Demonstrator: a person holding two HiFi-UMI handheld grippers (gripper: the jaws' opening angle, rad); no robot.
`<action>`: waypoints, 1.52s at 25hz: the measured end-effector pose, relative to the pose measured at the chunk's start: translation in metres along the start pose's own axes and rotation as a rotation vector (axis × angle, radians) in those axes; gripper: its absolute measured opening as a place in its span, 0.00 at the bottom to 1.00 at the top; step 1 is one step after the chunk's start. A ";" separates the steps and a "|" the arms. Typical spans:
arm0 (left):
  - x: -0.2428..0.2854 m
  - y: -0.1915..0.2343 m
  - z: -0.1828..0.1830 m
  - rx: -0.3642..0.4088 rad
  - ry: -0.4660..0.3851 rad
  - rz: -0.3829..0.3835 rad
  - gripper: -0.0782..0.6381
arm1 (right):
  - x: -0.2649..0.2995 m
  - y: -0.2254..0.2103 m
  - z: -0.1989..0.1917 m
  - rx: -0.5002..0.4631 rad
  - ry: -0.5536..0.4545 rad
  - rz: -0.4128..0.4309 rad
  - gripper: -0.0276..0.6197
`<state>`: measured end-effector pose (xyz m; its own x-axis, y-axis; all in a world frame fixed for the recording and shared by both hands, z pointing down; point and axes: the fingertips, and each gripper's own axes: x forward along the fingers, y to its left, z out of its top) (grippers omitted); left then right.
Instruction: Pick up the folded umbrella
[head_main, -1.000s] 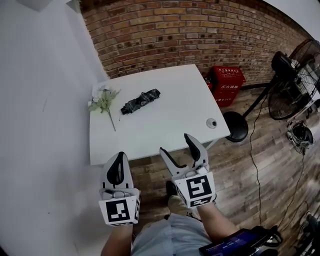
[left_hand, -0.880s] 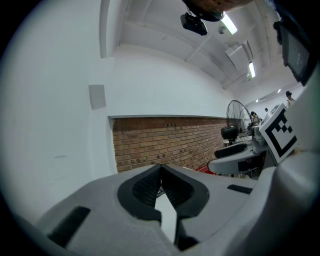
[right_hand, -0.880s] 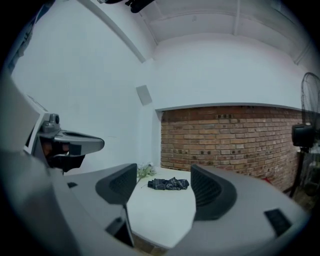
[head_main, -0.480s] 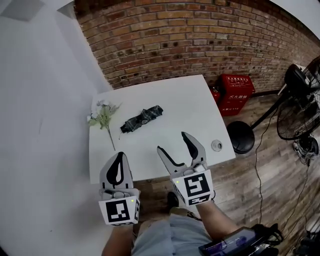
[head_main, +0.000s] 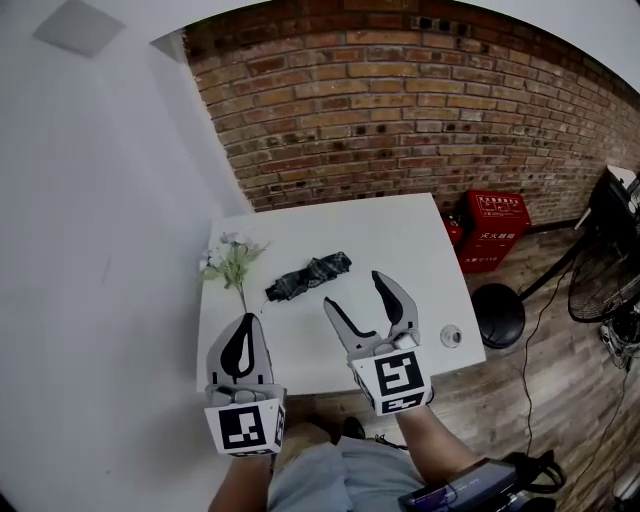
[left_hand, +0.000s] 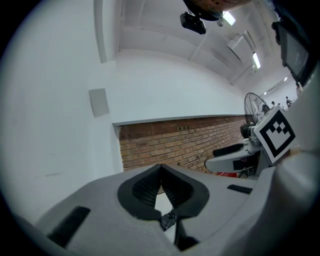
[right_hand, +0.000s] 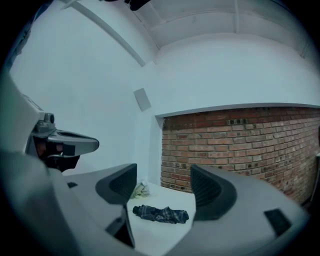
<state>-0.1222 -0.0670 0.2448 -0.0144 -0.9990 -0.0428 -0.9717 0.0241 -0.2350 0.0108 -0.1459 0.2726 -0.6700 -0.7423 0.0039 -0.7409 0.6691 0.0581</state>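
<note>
The folded umbrella, dark with a pale check, lies on the white table, left of the middle. In the right gripper view the umbrella shows low down between the jaws, some way ahead. My right gripper hangs open over the table's near edge, short of the umbrella and a little right of it, with nothing in it. My left gripper is shut and empty at the table's near left corner. In the left gripper view its pads meet at the tips.
A sprig of pale flowers lies at the table's left edge, beside the umbrella. A small round object sits near the front right corner. Right of the table are a red box, a fan and its round base. A brick wall stands behind, a white wall at left.
Both grippers have moved forward and a little up, from short of the table to its near edge. The umbrella has not moved. The jaws stand as before.
</note>
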 end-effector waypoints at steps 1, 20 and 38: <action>0.002 0.005 -0.001 -0.001 0.001 0.006 0.12 | 0.005 0.002 0.001 0.002 0.002 0.005 0.56; 0.079 0.085 -0.070 -0.068 0.100 -0.004 0.12 | 0.123 0.023 -0.048 0.006 0.126 0.013 0.57; 0.144 0.119 -0.185 -0.131 0.291 -0.049 0.12 | 0.201 0.032 -0.171 0.069 0.361 0.018 0.58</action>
<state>-0.2833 -0.2146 0.3900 -0.0157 -0.9683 0.2494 -0.9947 -0.0103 -0.1026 -0.1395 -0.2797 0.4462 -0.6326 -0.6873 0.3569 -0.7391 0.6735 -0.0128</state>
